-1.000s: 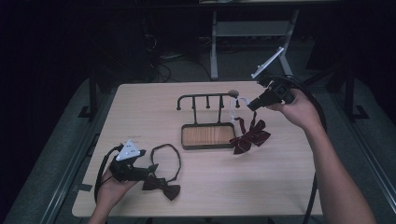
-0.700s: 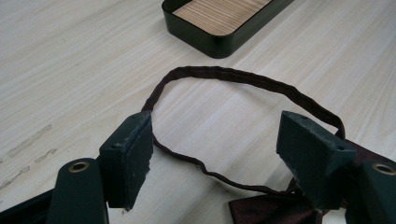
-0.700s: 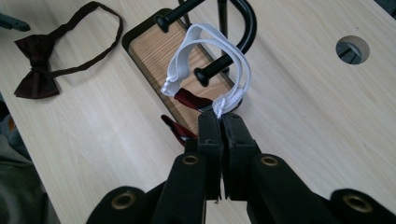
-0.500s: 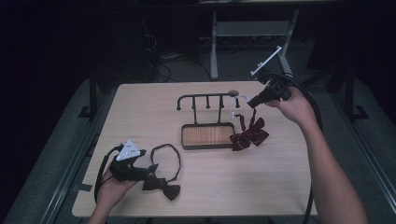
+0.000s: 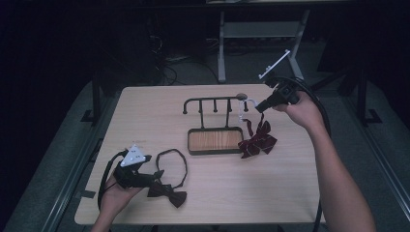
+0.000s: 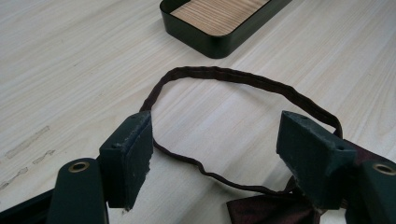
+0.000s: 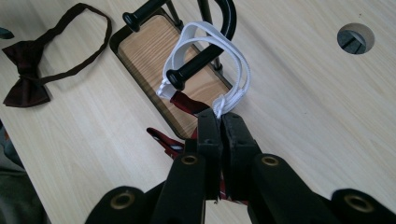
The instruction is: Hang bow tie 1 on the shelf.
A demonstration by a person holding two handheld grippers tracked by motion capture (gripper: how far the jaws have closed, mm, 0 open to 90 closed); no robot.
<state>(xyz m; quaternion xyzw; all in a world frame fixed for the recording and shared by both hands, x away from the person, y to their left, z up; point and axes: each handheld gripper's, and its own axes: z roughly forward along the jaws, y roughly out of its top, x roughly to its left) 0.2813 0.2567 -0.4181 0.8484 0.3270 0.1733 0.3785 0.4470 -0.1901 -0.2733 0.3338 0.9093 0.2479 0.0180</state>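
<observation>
My right gripper (image 7: pixel 220 122) is shut on the white elastic loop (image 7: pixel 233 70) of a dark red plaid bow tie (image 5: pixel 258 141). The loop hangs around the end peg (image 7: pixel 187 74) of a black rack (image 5: pixel 215 104), and the bow lies on the table beside the rack's wooden tray (image 5: pixel 215 140). My left gripper (image 6: pixel 219 140) rests open at the table's near left. The strap (image 6: pixel 224 77) of a dark brown bow tie (image 5: pixel 169 194) lies between its jaws, untouched by the pads.
A round cable hole (image 7: pixel 355 37) sits in the table (image 5: pixel 159 121) behind the rack. The right gripper's cable (image 5: pixel 319 116) trails along the person's forearm. Table legs and cables stand on the dark floor beyond the far edge.
My right gripper has shifted slightly down and towards the rack, keeping hold of the white loop. The left gripper and the brown bow tie have stayed still.
</observation>
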